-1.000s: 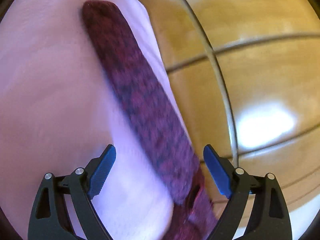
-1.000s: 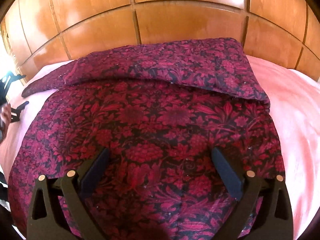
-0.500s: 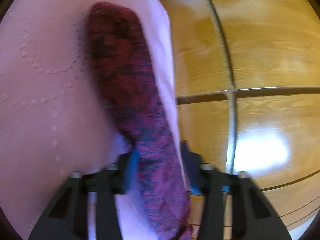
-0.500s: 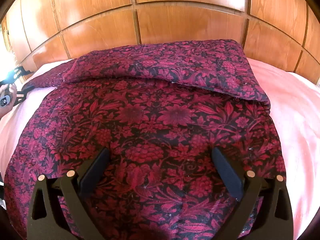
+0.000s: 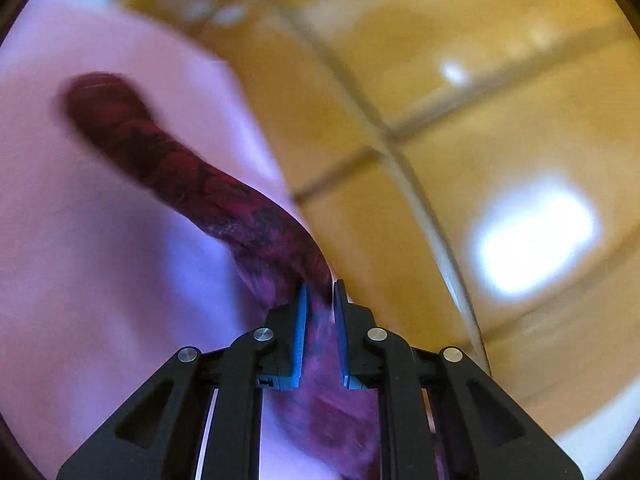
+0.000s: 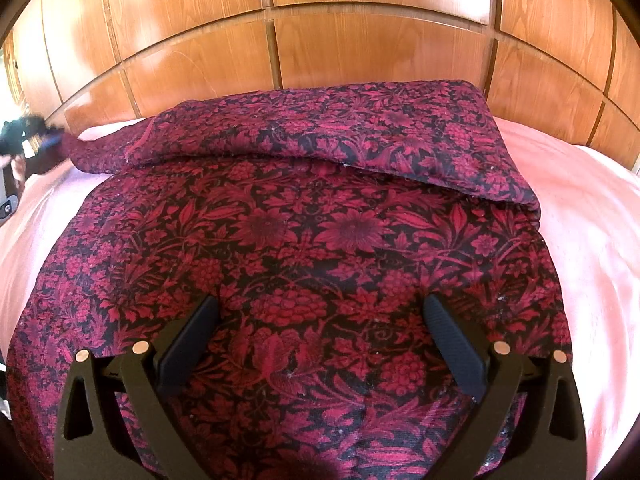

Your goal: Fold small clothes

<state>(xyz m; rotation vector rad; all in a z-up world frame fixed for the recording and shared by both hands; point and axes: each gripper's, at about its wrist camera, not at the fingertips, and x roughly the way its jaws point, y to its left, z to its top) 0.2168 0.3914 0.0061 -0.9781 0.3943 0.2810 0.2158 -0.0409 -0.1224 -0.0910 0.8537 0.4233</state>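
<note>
Garment (image 6: 304,248), dark red w/ black floral print, lies spread flat on the pink bed sheet (image 6: 592,240); right wrist view shows nearly all of it, left wrist view only one narrow strip of it (image 5: 208,188).

Left claw (image 5: 320,304): jaws have just been closing and now stand nearly together, blue pads pinching the strip's near end. Cloth fills the slim gap between pads and bunches below them. From the pinch the strip runs up and away to the upper left, lifted off the sheet near the claw, its far end rounded and blurred. Whole left view is smeared, so fine detail can't be told. In the right view this claw (image 6: 44,140) shows small at the far left edge, at the tip of the garment's pointed corner.

Right claw (image 6: 320,340): jaws wide apart, nothing between the pads; it hangs over the near middle of the garment. Whether fingertips touch the cloth can't be told.

Outward: garment's far edge is folded over toward the camera, a long flap (image 6: 360,132) lying across the top, its right corner hanging near the garment's right edge. Bare sheet shows on both sides, wider on the right. Wood-panel headboard (image 6: 360,40) stands just behind the far fold. Left view: sheet edge runs right beside the strip, wood panels (image 5: 480,140) beyond it.
</note>
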